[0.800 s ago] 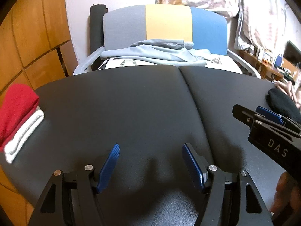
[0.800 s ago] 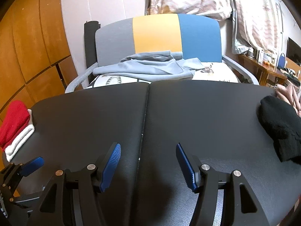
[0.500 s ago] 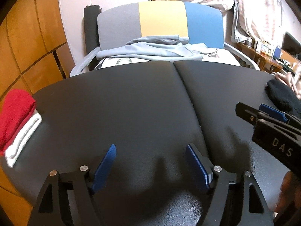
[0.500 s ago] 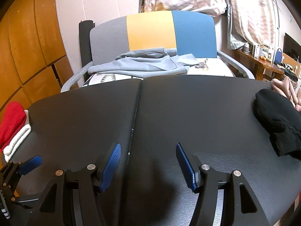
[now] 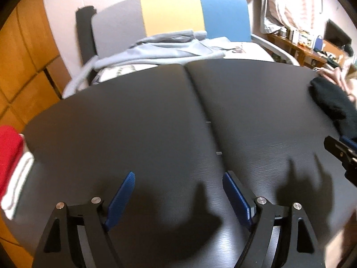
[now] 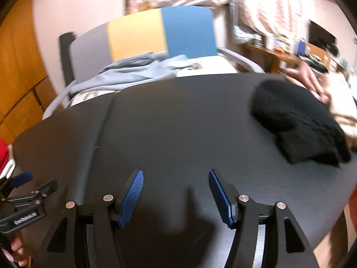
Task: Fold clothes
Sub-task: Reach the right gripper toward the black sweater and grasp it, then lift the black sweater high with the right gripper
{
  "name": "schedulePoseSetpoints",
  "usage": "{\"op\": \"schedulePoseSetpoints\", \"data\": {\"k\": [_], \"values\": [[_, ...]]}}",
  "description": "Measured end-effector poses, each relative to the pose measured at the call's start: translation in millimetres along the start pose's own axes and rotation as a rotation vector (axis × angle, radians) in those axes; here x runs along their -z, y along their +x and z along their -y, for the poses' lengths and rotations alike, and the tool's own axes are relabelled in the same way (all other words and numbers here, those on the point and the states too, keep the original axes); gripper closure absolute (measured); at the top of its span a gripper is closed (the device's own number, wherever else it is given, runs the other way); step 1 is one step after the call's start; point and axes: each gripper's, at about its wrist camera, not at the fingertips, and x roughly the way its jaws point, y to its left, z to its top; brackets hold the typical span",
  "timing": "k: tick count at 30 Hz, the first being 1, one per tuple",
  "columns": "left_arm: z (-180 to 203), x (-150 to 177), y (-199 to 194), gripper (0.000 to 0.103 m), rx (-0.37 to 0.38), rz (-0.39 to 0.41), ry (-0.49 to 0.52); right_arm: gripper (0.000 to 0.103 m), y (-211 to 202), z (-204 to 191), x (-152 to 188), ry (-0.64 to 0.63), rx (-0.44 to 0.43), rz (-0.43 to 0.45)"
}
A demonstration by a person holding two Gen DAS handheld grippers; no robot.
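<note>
Both fingers of my left gripper (image 5: 178, 184) stand spread apart with nothing between them, only bare dark table (image 5: 156, 122) under the blue pads (image 5: 121, 198). From the left wrist view, the black garment (image 5: 332, 105) lies at the far right edge of the table, well apart from these fingers, and the tip of my right gripper (image 5: 340, 149) pokes in just near of it. A folded red and white stack (image 5: 11, 160) sits at the left edge, also well clear. Beyond the table's far edge I see a light blue garment (image 5: 165, 50) draped over the seat of a grey, yellow and blue chair (image 5: 171, 11).

From the right wrist view, my right gripper (image 6: 176, 187) is likewise spread wide and holding nothing, its fingers (image 6: 219, 194) over bare table. The black garment (image 6: 296, 122) lies crumpled to the far right of them, near but not touching. My left gripper (image 6: 26, 187) shows at the near left. The picture is blurred towards the far side, where the light blue garment (image 6: 133, 73) rests on the chair.
</note>
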Motion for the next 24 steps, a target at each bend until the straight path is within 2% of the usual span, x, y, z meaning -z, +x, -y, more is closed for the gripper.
{"op": "schedulePoseSetpoints", "data": {"k": [4, 10, 13, 16, 17, 19, 24], "values": [[24.3, -5.7, -0.5, 0.021, 0.050, -0.024, 0.027, 0.040, -7.2, 62.3, -10.4, 0.118, 0.082, 0.033], [54.0, 1.9, -0.6, 0.021, 0.096, -0.040, 0.092, 0.040, -14.0, 177.4, -26.4, 0.417, 0.224, 0.066], [61.6, 9.1, -0.5, 0.021, 0.100, -0.044, 0.123, 0.040, -9.6, 233.9, -29.4, 0.583, 0.253, 0.054], [64.2, 12.4, 4.2, 0.021, 0.095, -0.054, 0.139, 0.042, -3.4, 256.8, -44.8, 0.614, 0.272, 0.071], [64.5, 13.7, 5.7, 0.021, 0.096, -0.058, 0.139, 0.048, -1.6, 261.9, -49.0, 0.616, 0.268, 0.087], [63.2, 14.3, 7.2, 0.021, 0.090, -0.063, 0.132, 0.089, 3.4, 267.0, -56.4, 0.593, 0.264, 0.095], [57.3, 13.4, 8.3, 0.021, 0.070, -0.049, 0.116, 0.092, -1.5, 251.4, -84.9, 0.491, 0.214, 0.171]]}}
